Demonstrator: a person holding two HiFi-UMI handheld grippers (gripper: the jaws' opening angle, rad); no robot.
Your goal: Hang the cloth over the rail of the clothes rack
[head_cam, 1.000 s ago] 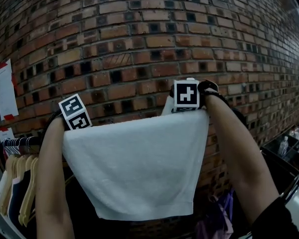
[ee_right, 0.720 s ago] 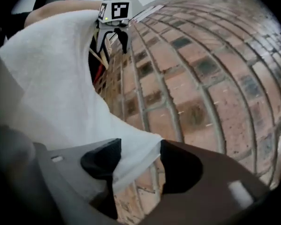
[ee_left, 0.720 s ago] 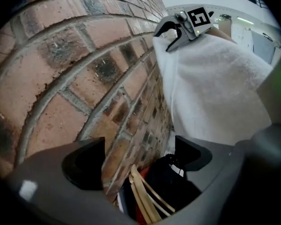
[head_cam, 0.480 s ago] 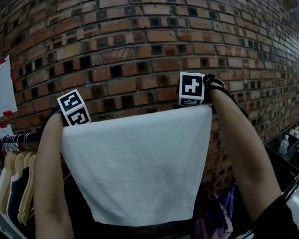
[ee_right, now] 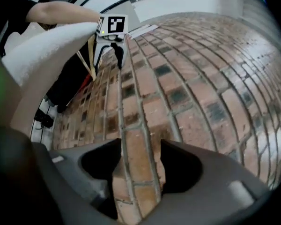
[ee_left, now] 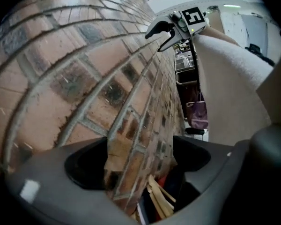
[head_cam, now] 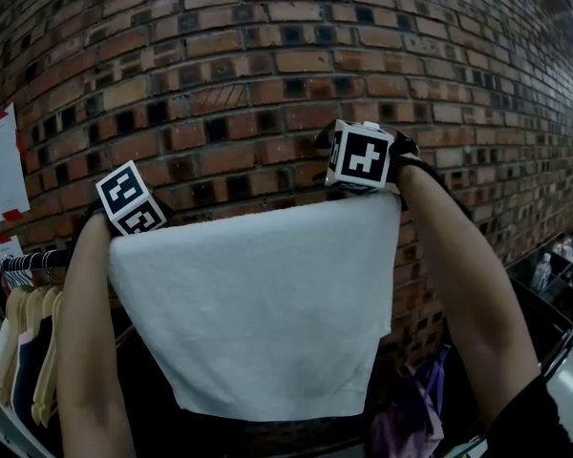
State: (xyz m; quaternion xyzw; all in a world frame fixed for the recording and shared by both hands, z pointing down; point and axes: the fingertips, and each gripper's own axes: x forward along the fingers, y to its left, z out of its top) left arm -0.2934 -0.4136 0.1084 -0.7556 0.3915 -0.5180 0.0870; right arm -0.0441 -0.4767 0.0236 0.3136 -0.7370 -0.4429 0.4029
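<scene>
Hanging at the far left, wooden hangers (head_cam: 43, 351) with clothes sit on the rail (head_cam: 33, 260), below white paper sheets (head_cam: 5, 160) stuck on the brick wall (head_cam: 267, 65).

Next comes the left gripper (ee_left: 140, 165), held up high. Its jaws stand a little apart, and only the wall and the hangers show between them. It holds nothing.

In the middle is the white cloth (head_cam: 258, 313). It hangs down flat between the person's two arms. Its top edge runs from one gripper to the other, and the right end is a bit higher. I cannot tell what holds it up, because the rail is hidden behind it there.

The cloth looks soft, thick and floppy, like a towel. I think it is light and will not slip or break. It will sag if it is held in one spot. The two top corners look like the best places to take hold, so that it stays wide and flat.

On the right, the right gripper (ee_right: 139, 168) is up high too. Its jaws are a little apart with only bricks between them, so it is empty as well.

Since half a second ago, both grippers have gone up a bit. The left one has moved a little to the left, and the cube on the right one has tipped. The bottom edge of the cloth is higher now.
</scene>
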